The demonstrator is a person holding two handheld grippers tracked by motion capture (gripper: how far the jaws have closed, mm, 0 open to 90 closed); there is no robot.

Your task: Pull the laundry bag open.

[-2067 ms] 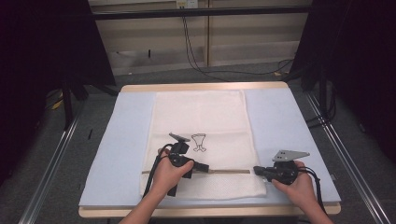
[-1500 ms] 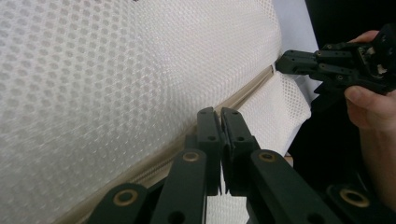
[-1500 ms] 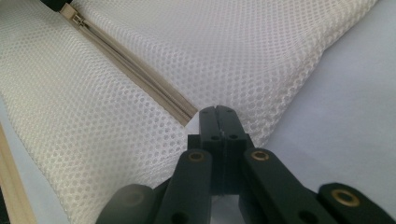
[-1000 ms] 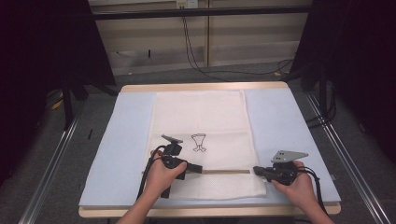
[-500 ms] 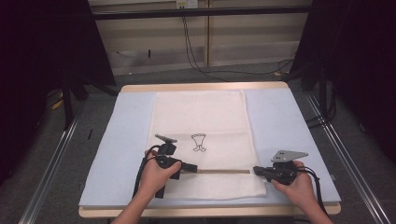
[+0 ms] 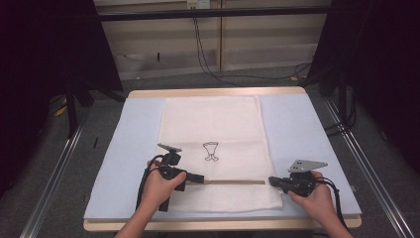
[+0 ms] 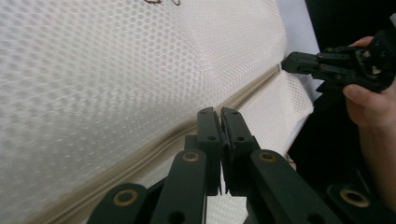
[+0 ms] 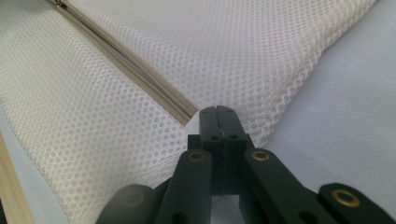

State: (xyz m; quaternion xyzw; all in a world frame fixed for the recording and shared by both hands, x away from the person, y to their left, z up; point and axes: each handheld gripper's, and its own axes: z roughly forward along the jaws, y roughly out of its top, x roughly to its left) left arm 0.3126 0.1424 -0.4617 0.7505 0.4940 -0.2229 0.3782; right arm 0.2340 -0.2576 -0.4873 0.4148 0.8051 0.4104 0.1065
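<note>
A white mesh bag (image 6: pixel 213 124) with a small black goblet print (image 6: pixel 210 151) lies flat on the blue mat (image 6: pixel 302 129). A tan zipper (image 6: pixel 233 182) crosses its near end. My left gripper (image 6: pixel 202 179) is shut with its tips on the zipper line (image 7: pixel 159 140); I take the small piece pinched there for the zipper pull, but the jaws (image 7: pixel 220 112) hide it. My right gripper (image 6: pixel 271 180) is shut on the bag's right edge, just past the zipper's end (image 8: pixel 187 116). In the right gripper view its jaws (image 8: pixel 217 109) press together over the mesh.
The mat covers a wooden table (image 6: pixel 223 225) with metal rails (image 6: pixel 54 168) along both sides. Black cables (image 6: pixel 208 54) hang at the back wall. Bare blue mat lies left and right of the bag.
My left gripper has slid to the left along the zipper, so a longer stretch of zipper now shows between the two grippers. The right gripper has kept still.
</note>
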